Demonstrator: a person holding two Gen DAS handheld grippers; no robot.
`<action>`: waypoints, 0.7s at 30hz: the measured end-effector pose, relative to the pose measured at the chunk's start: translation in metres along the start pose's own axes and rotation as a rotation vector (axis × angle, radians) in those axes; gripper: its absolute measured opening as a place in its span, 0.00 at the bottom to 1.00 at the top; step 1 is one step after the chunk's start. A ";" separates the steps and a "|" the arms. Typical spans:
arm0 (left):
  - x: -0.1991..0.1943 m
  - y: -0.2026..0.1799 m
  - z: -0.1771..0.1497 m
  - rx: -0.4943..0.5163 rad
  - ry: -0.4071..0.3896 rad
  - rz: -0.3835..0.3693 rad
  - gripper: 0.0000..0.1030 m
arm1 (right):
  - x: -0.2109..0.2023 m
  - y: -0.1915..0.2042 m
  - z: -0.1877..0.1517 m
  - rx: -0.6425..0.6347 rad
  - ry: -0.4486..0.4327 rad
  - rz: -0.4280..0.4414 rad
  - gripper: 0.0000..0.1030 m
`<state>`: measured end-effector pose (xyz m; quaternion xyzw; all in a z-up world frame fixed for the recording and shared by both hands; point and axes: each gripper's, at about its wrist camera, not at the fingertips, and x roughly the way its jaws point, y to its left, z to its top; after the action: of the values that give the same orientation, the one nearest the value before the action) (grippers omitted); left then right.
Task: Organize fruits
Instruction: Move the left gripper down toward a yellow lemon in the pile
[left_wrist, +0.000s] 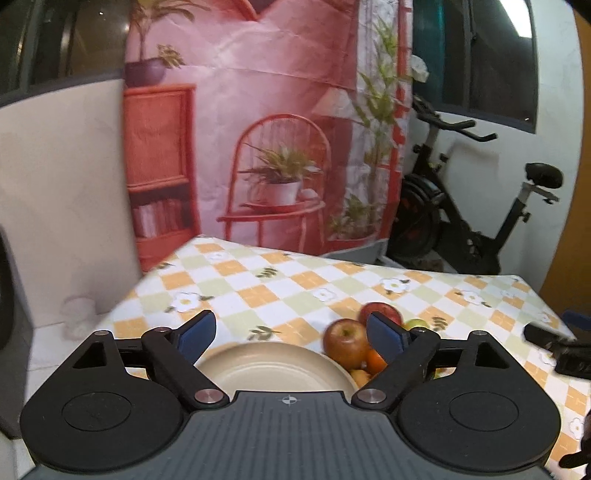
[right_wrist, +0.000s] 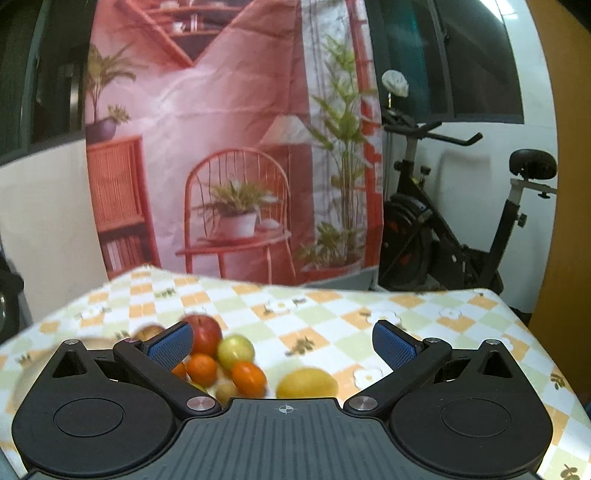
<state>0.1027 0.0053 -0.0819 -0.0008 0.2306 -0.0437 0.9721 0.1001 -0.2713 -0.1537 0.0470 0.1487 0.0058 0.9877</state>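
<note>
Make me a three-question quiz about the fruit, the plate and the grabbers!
1. Where is the plate?
A. beside the fruit
B. on the bike
C. on the floor

2. What colour is the lemon?
A. blue
B. yellow
C. black

3. How is the right gripper?
A. holding an apple
B. shut tight
C. open and holding nothing

Answers: 1 A, the plate sits on the tablecloth next to the apples. 2 B, it looks yellow. 3 C, its fingers stand apart with nothing between them.

Home room: black exercise bike by white wall, pink printed fabric backdrop, checked floral tablecloth.
</note>
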 end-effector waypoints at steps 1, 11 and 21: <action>0.002 -0.001 -0.003 -0.005 -0.009 -0.017 0.88 | 0.001 -0.002 -0.007 -0.005 0.011 0.002 1.00; 0.032 -0.025 -0.011 0.023 0.014 -0.044 0.87 | 0.020 -0.019 -0.057 -0.010 0.092 0.017 0.97; 0.051 -0.067 -0.023 0.133 0.043 -0.132 0.81 | 0.021 -0.036 -0.082 -0.025 0.170 0.110 0.87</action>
<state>0.1323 -0.0656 -0.1234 0.0495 0.2476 -0.1229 0.9597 0.0957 -0.2987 -0.2415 0.0420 0.2293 0.0659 0.9702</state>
